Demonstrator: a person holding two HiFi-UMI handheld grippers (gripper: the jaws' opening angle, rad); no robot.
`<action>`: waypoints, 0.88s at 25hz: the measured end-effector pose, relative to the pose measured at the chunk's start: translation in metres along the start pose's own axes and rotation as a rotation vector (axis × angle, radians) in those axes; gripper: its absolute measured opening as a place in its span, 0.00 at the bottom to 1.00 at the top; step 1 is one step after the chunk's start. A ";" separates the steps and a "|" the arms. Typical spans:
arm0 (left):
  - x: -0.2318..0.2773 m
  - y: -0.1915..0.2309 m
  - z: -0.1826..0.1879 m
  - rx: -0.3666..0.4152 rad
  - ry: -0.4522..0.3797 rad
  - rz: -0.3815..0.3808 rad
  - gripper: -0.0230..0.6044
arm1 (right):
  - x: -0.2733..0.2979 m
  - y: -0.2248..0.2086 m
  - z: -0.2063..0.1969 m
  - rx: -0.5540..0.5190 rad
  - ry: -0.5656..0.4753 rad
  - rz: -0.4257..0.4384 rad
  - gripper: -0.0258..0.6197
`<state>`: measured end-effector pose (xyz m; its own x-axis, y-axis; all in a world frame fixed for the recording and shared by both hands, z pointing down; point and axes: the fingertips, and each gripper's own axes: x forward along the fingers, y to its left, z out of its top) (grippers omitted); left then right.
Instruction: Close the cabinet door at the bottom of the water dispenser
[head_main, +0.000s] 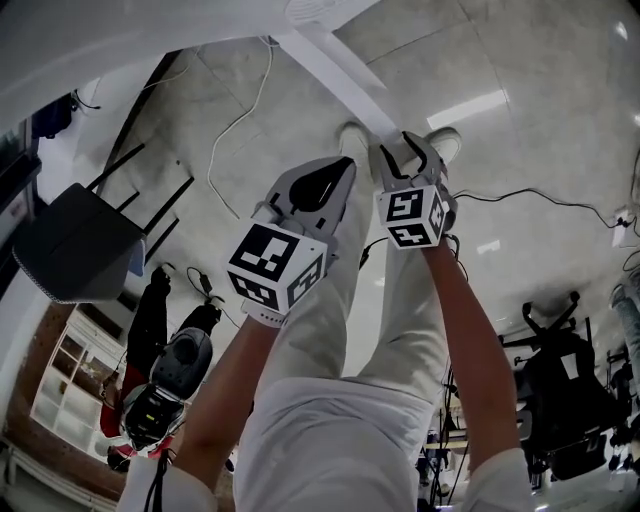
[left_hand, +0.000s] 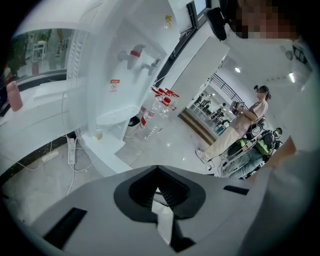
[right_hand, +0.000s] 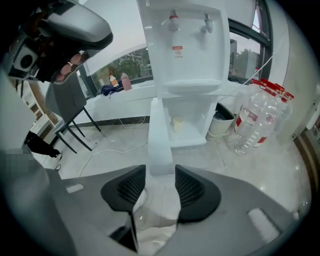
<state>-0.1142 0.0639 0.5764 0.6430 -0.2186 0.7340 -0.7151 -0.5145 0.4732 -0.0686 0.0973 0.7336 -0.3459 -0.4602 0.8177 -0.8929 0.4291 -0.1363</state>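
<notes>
1 cabinet door (right_hand: 159, 132) stands swung open from the water dispenser (right_hand: 192, 60) base, edge-on & pinched btw R gripper (right_hand: 160, 171) jaws. L gripper (left_hand: 157, 169) jaws pressed together, empty. 2 taps (right_hand: 173, 19) up top, water bottles (right_hand: 257, 120) just beside

Glossy pale tile floor (right_hand: 215, 155): water dispenser (right_hand: 190, 50) stands on it, clear red-capped water bottles (right_hand: 257, 120) and white bin (right_hand: 220, 120) just beside; white cable (right_hand: 107, 150) trails left near black chair legs (right_hand: 80, 130).
</notes>
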 end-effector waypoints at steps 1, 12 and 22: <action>0.000 0.001 -0.001 0.000 0.002 0.001 0.05 | 0.002 -0.001 -0.001 0.005 0.006 -0.003 0.34; -0.001 0.001 -0.003 0.003 0.009 0.001 0.05 | 0.008 -0.005 -0.003 -0.064 0.021 -0.027 0.30; 0.005 -0.009 0.006 0.015 0.010 -0.009 0.05 | 0.006 -0.031 0.002 -0.121 0.027 -0.026 0.30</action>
<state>-0.1034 0.0625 0.5728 0.6470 -0.2057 0.7342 -0.7048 -0.5287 0.4730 -0.0441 0.0796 0.7414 -0.3138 -0.4518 0.8351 -0.8596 0.5087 -0.0477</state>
